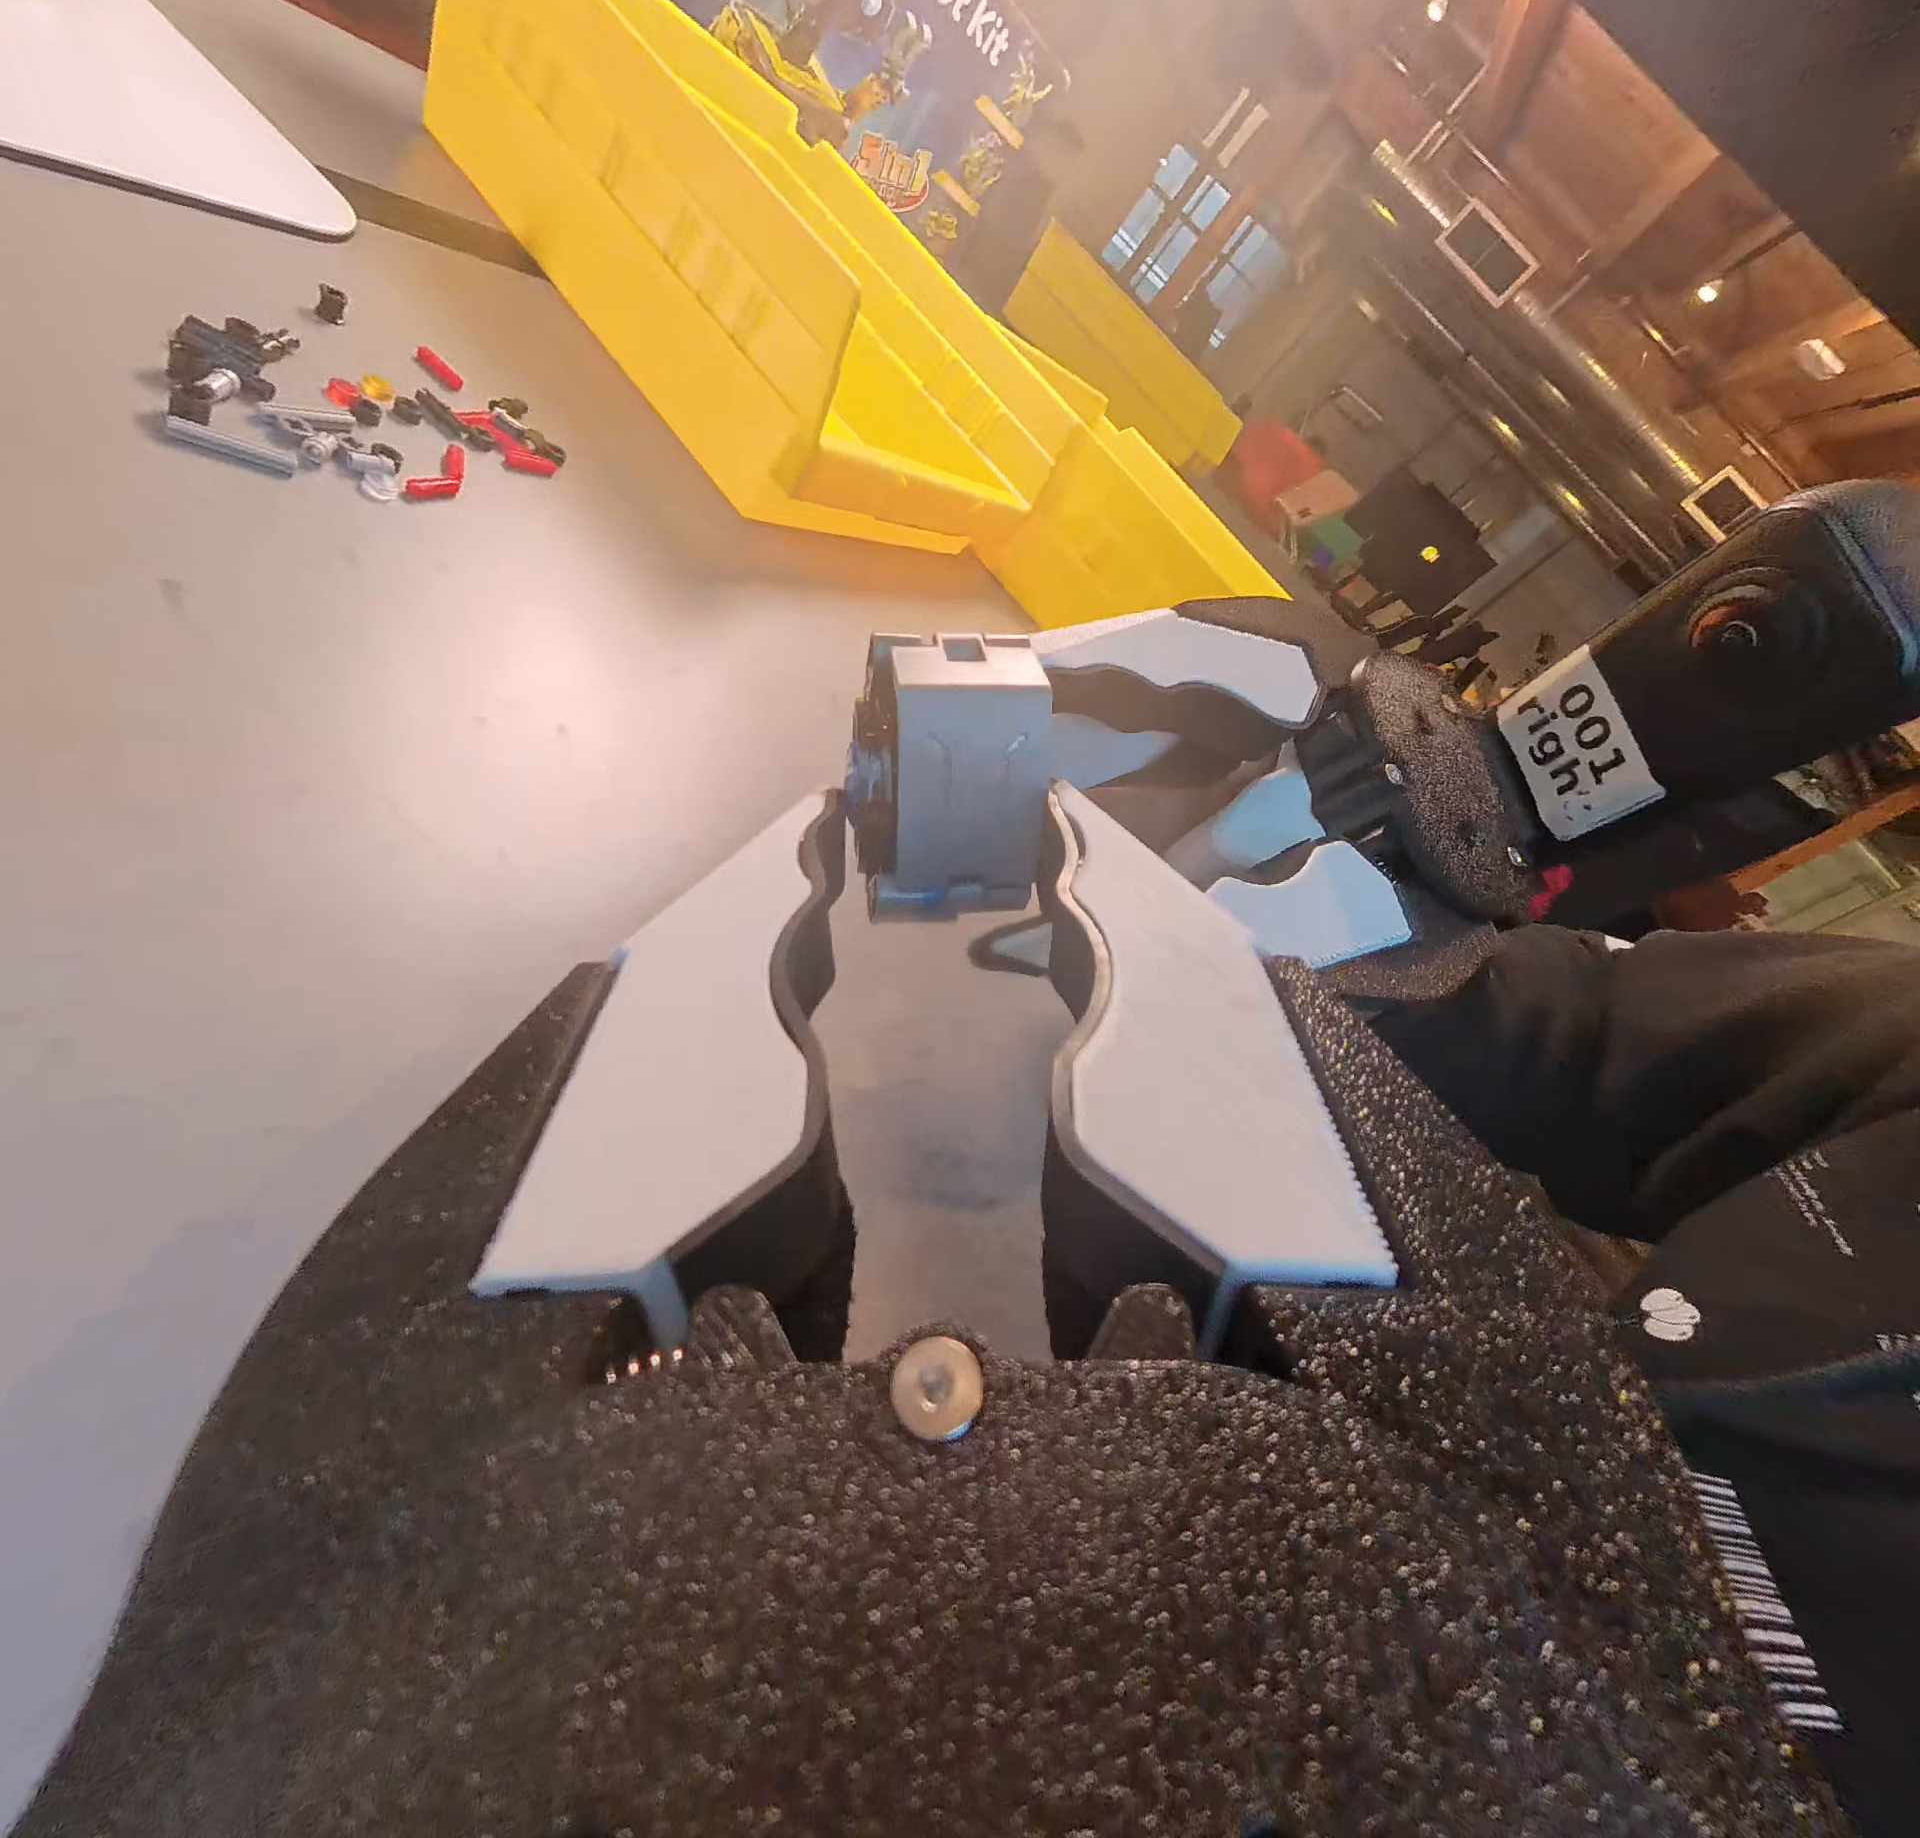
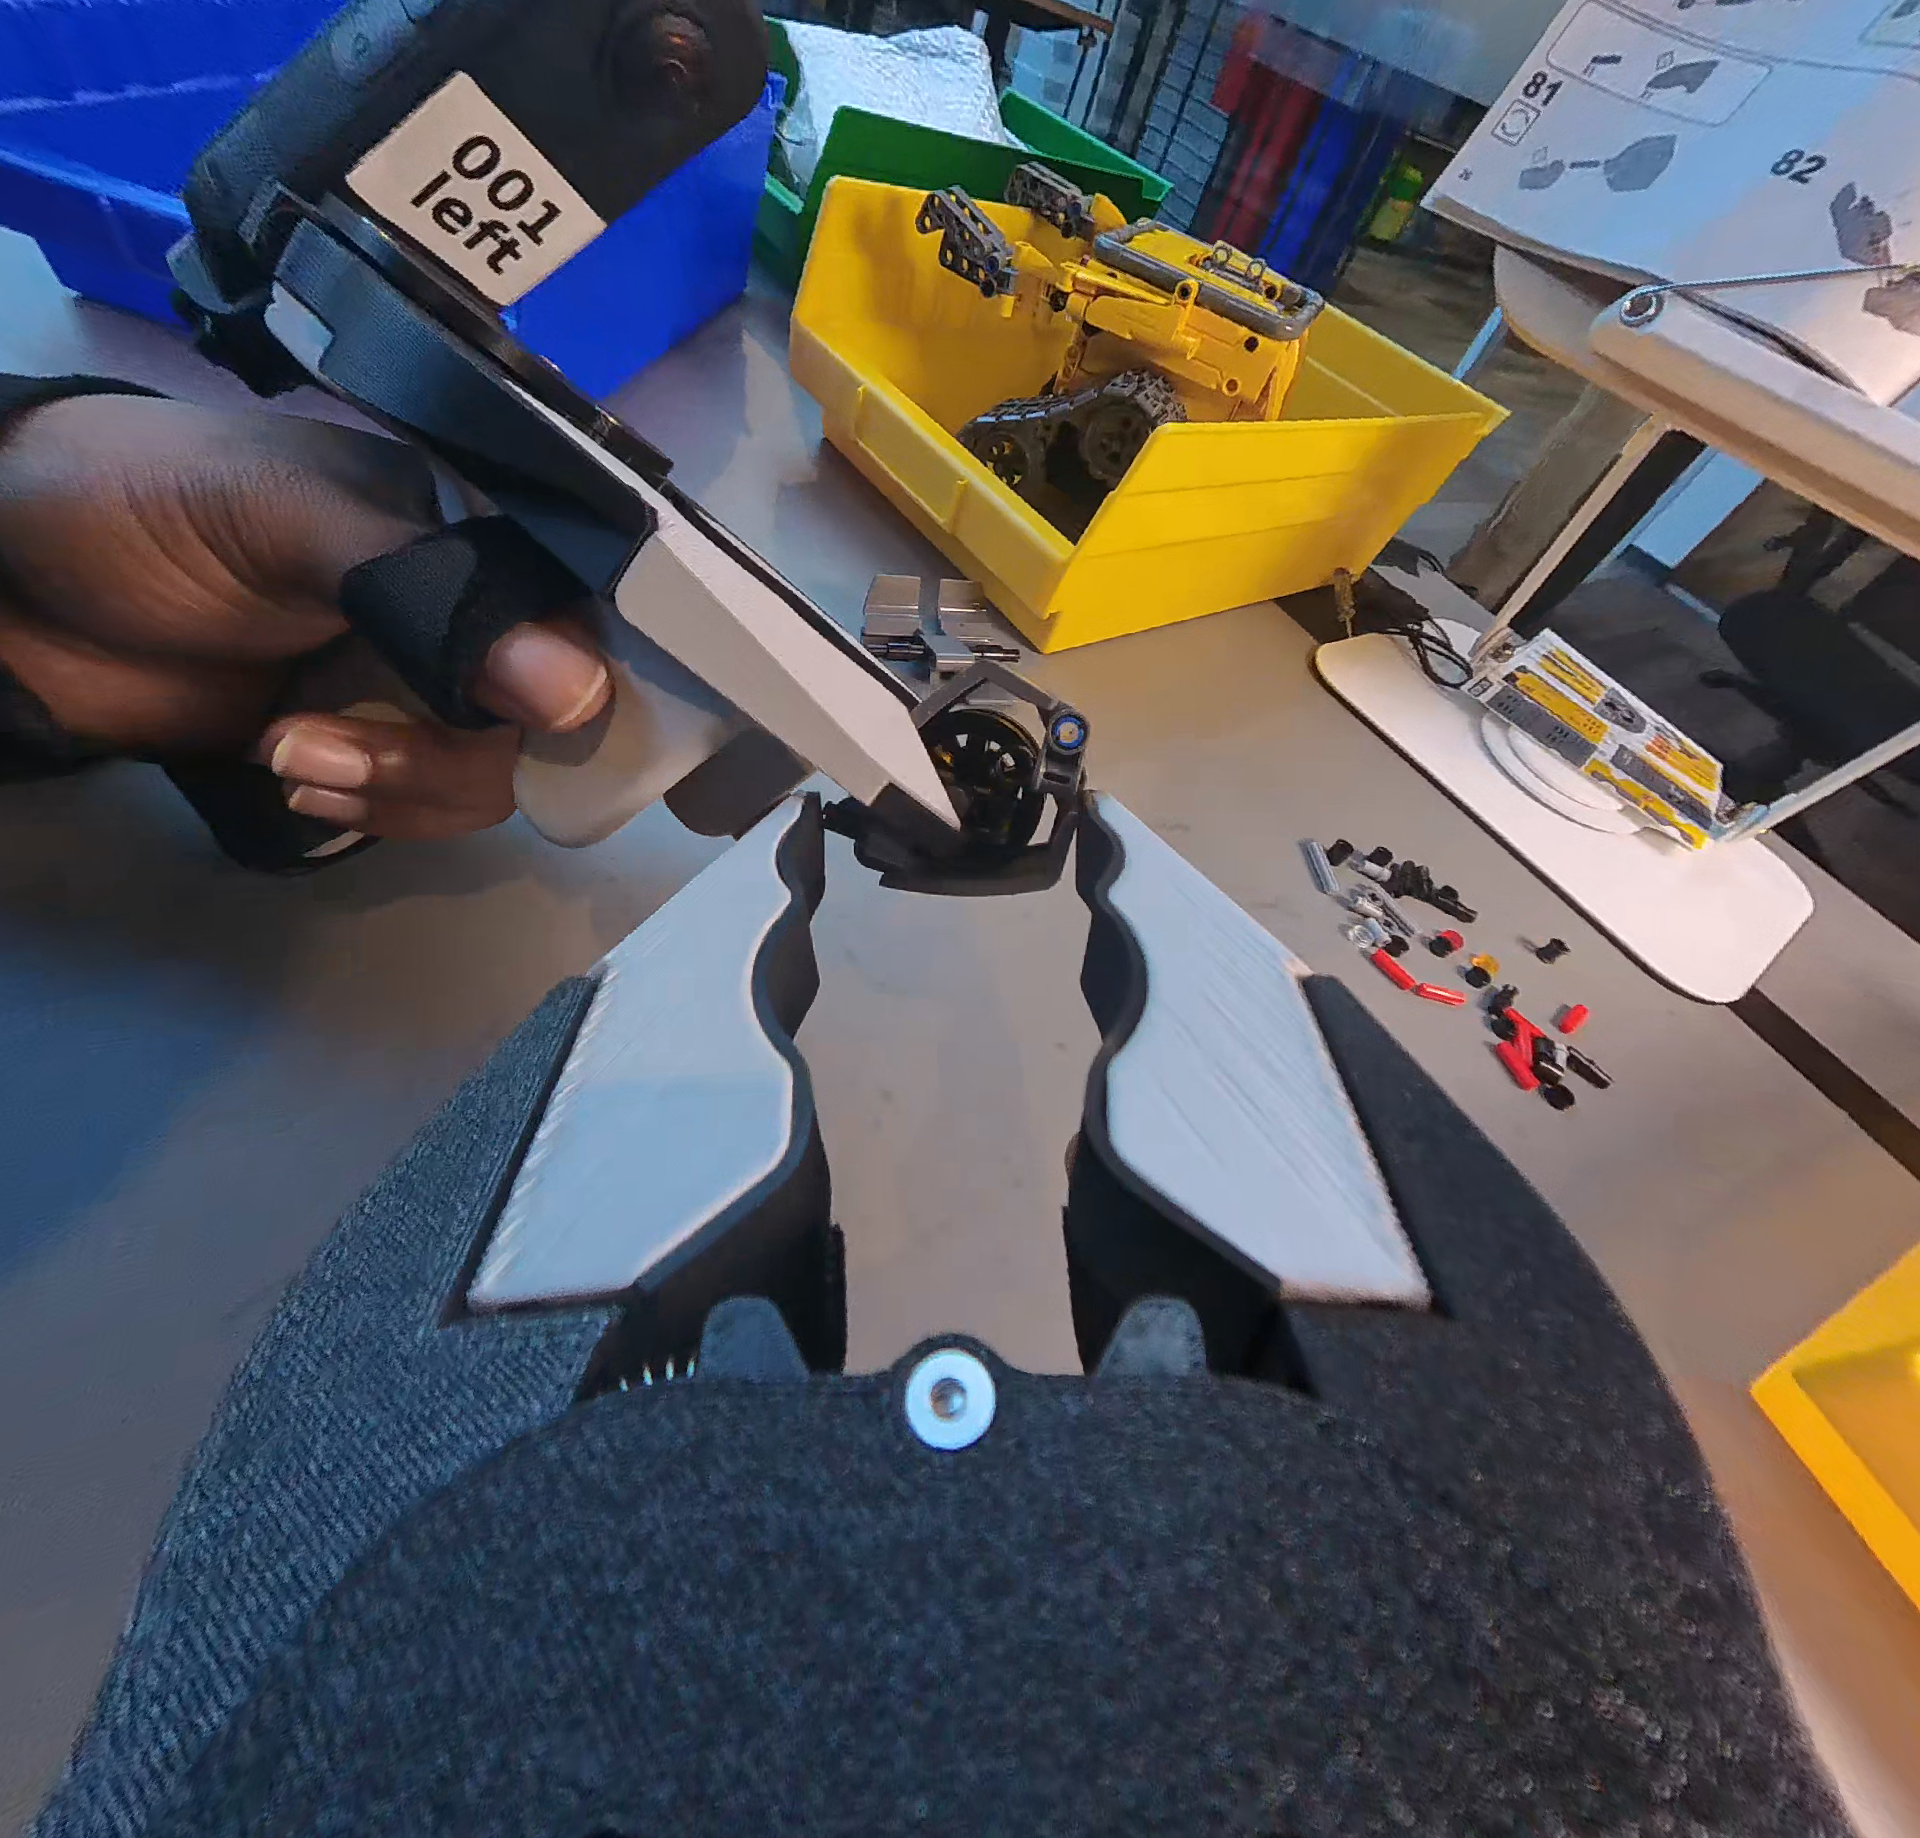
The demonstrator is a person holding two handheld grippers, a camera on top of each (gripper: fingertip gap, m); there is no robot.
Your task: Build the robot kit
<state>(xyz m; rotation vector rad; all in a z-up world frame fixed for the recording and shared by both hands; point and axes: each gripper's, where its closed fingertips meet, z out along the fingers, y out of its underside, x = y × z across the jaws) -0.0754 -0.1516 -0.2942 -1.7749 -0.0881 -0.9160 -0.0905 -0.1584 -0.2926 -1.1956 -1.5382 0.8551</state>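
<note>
The left tool (image 1: 940, 832) has its two grey fingers closed against the flat sides of a small grey block assembly (image 1: 961, 780), a boxy piece with a black spoked wheel (image 2: 982, 760) set in one end. The assembly sits low over the grey tabletop (image 1: 416, 749); whether it touches the surface cannot be told. The right tool (image 2: 951, 822) meets the same assembly from the other side, its fingers set around the wheel end with their tips touching or nearly touching the dark frame, so it appears to grip it too. In the right wrist view the left tool comes in from the upper left of the assembly, a hand (image 2: 260, 645) wrapped around its handle, one finger in a black sleeve.

Beyond the assembly stands a yellow bin (image 2: 1195, 531) holding a yellow tracked toy vehicle (image 2: 1132, 334). Between the bin and the assembly lie a few flat grey pieces (image 2: 925, 609). Behind the bin is a green bin (image 2: 883, 147), and to the left of that a blue bin (image 2: 644, 261). To the right of the assembly a scatter of small red, black and grey parts (image 2: 1455, 967) lies on the tabletop, near the white base of a stand (image 2: 1621, 853) that carries an open instruction booklet (image 2: 1714, 74). In the left wrist view a printed box (image 1: 883, 53) leans behind the yellow bin.
</note>
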